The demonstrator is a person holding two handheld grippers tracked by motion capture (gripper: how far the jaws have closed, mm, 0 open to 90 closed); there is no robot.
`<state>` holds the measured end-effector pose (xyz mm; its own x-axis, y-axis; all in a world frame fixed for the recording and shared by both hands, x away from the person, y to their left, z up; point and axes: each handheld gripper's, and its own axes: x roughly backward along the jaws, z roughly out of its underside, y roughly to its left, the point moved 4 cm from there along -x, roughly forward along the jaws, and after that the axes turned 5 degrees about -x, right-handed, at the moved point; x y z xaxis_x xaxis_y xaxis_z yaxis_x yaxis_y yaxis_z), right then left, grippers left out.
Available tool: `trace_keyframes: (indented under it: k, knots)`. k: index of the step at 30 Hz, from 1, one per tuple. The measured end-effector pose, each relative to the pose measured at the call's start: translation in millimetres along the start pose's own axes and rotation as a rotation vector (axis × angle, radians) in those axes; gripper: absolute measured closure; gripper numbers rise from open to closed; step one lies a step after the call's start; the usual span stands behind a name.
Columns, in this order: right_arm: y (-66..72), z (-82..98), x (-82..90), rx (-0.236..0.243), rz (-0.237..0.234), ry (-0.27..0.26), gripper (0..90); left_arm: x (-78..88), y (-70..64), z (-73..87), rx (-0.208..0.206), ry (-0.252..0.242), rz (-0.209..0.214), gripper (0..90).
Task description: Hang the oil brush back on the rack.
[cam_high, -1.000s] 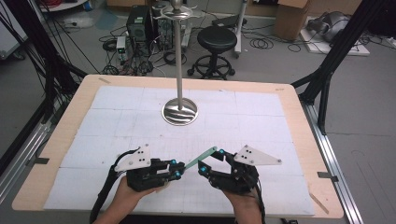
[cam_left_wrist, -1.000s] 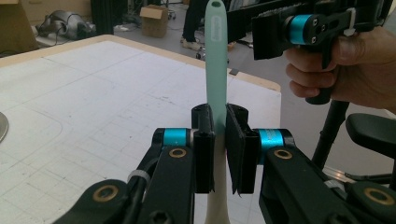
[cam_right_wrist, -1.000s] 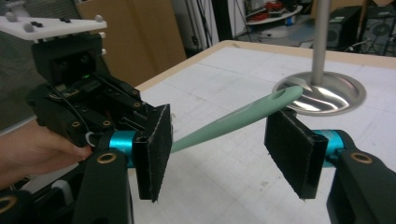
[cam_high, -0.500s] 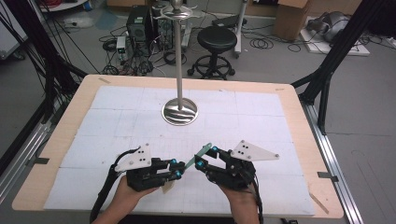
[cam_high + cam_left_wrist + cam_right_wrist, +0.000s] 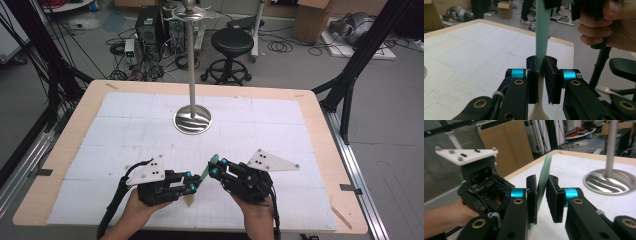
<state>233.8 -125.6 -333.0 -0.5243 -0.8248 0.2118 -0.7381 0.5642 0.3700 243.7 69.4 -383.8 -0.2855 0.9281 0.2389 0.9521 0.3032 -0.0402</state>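
A thin flat utensil, mint green (image 5: 205,171) with a cream end (image 5: 189,200), spans the two grippers near the table's front edge. My left gripper (image 5: 193,185) is shut on it where green meets cream; in the left gripper view its pads (image 5: 533,83) clamp the green strip (image 5: 542,30), which rises between them. My right gripper (image 5: 216,168) has just been closing its jaws. In the right gripper view (image 5: 541,200) the pads (image 5: 552,200) now press on the green end (image 5: 544,170) from both sides. The hand that holds the right gripper (image 5: 614,25) is at upper right.
A polished metal stand (image 5: 192,120) with a round base and a tall pole rises from the middle of the white-covered table (image 5: 320,125); it also stands at right in the right gripper view (image 5: 610,183). A stool, cables and boxes lie on the floor beyond the far edge.
The right gripper's jaws have closed from wide apart onto the green end of the utensil. The left gripper has kept still with its grip unchanged.
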Motion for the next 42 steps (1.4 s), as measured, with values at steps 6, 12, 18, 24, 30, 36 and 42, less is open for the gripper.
trace_keyframes:
  k: [6, 12, 18, 24, 30, 36, 42]
  knots:
    - [3.2, -0.7, -1.4, 0.006, -0.051, 0.004, 83.0, 2.3, -0.1, -0.9, 0.012, -0.008, 0.053, 80.6]
    - [2.2, -2.8, 4.4, 0.026, -0.087, 0.017, 83.1, 9.5, 3.9, -5.3, 0.052, -0.049, 0.114, 49.7]
    - [4.3, 2.0, 4.5, 0.061, -0.194, 0.047, 83.0, 9.7, 2.3, -4.8, 0.055, -0.051, 0.176, 42.8]
    - [9.2, 2.6, 0.1, 0.069, -0.302, 0.052, 83.0, 8.6, -3.8, -2.8, 0.042, -0.039, 0.241, 44.2]
    - [11.2, 2.9, -5.3, 0.065, -0.379, 0.052, 83.0, 9.4, -6.3, -1.7, 0.025, -0.033, 0.292, 55.9]
    - [9.4, 3.8, -6.8, 0.052, -0.408, 0.054, 83.0, 9.3, -7.7, 0.4, -0.005, -0.017, 0.315, 82.6]
    - [0.6, 3.8, 3.0, 0.033, -0.331, -0.034, 48.8, 10.0, 1.8, -1.3, 0.017, -0.013, 0.212, 83.8]
